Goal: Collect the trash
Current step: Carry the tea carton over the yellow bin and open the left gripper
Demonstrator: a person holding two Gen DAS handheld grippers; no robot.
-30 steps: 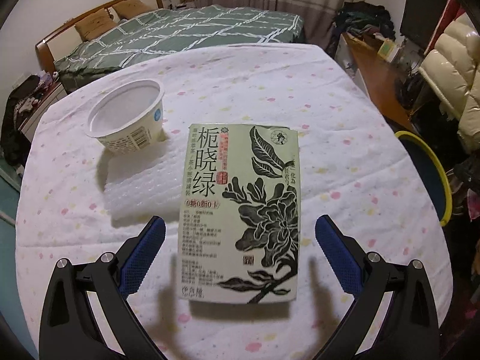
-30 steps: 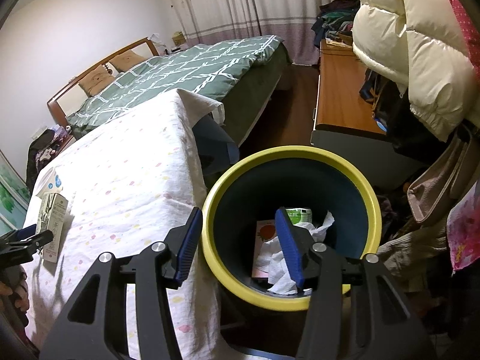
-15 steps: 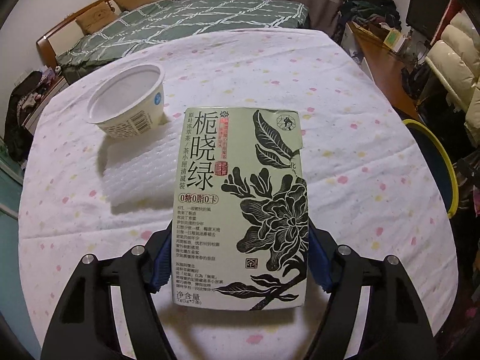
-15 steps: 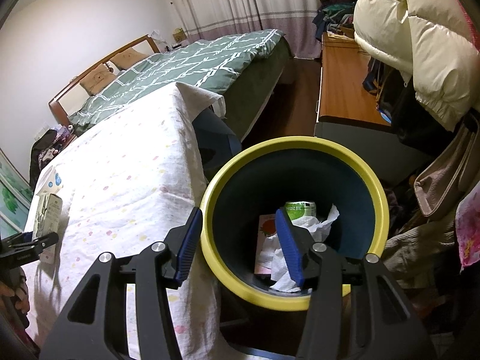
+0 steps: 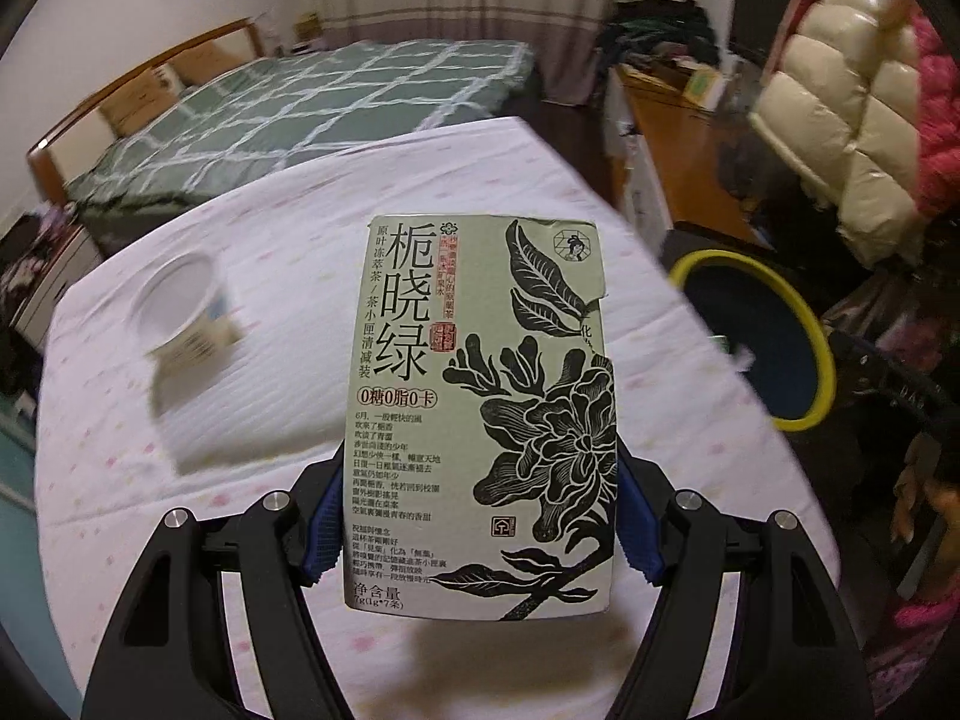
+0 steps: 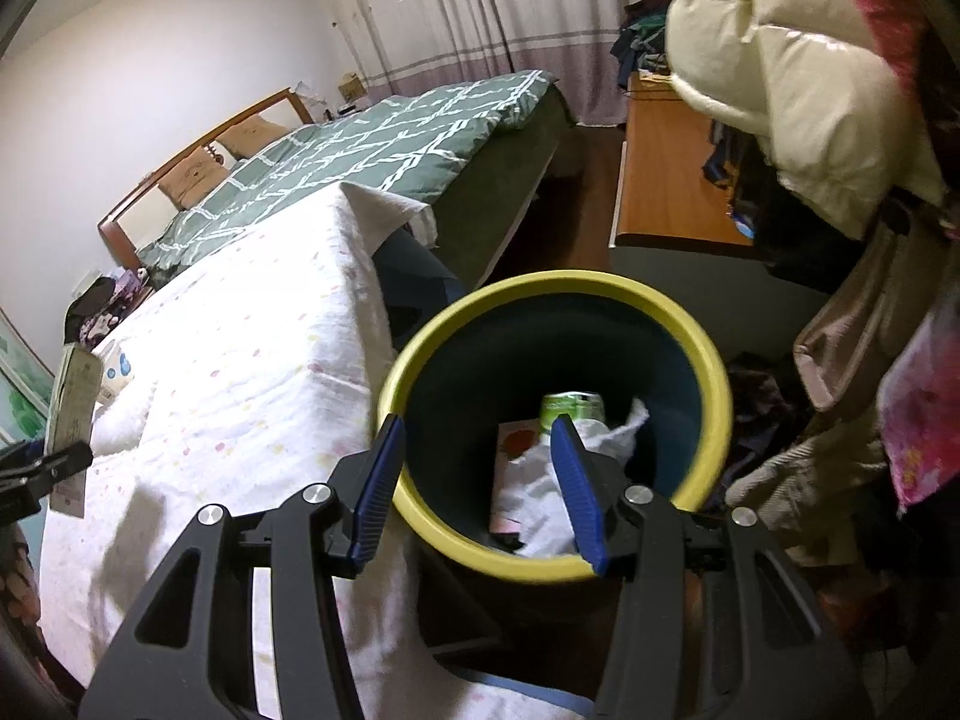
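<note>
Both blue pads (image 5: 324,516) of the left gripper (image 5: 480,519) are clamping a tea box (image 5: 480,414), lifting it clear of the table (image 5: 300,228). Right gripper (image 6: 477,486) is sitting half open, gripping nothing, straddling the bin (image 6: 714,372) rim. Cup (image 5: 180,315) is resting on the table.

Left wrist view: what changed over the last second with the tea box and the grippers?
The left gripper closed on the tea box and lifted it off the table, swinging toward the bin. The white cup stayed on the table; the right gripper kept its half-open jaws, empty, over the bin.
</note>
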